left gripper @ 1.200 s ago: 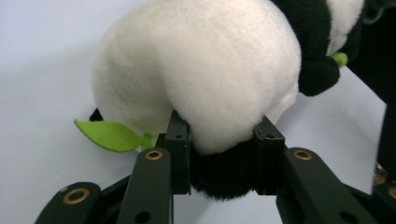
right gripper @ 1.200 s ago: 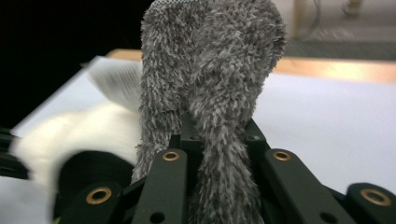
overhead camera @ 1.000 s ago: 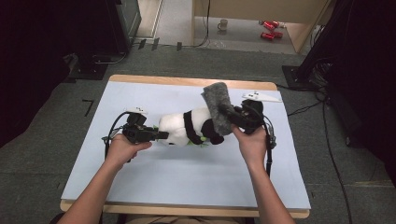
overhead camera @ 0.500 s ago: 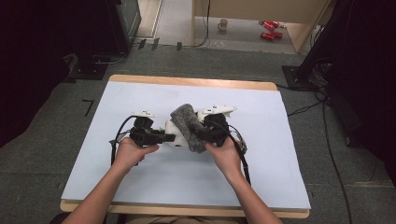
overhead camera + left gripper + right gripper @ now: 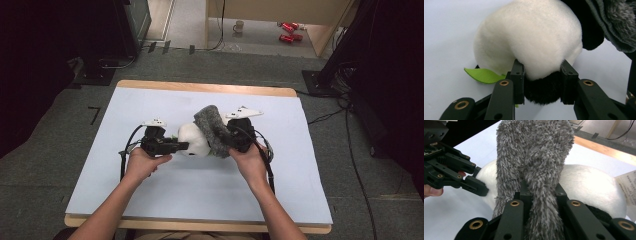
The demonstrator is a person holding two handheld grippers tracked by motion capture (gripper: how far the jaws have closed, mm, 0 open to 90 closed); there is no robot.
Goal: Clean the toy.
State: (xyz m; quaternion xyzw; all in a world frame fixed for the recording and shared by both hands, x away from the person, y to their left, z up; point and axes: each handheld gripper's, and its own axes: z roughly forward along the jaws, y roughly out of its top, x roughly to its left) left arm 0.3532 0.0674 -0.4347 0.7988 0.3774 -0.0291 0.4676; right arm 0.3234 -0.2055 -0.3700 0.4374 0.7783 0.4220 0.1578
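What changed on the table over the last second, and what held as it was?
The right claw, shut on the grey fuzzy sock, swung it leftward over the plush panda, which now lies bunched closer to the left claw. The left claw stayed clamped on the panda throughout, and the white sheet did not shift.

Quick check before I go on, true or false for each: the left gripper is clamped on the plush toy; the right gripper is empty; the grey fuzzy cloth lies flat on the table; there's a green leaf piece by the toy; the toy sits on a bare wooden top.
1. The left gripper is clamped on the white and black plush toy. True.
2. The right gripper is empty. False: its jaws pinch the grey fuzzy cloth.
3. The cloth lies flat on the table. False: it is held up, draped against the toy.
4. A green felt leaf sticks out beside the toy. True.
5. The toy sits on bare wood. False: it rests on a pale blue table cover.
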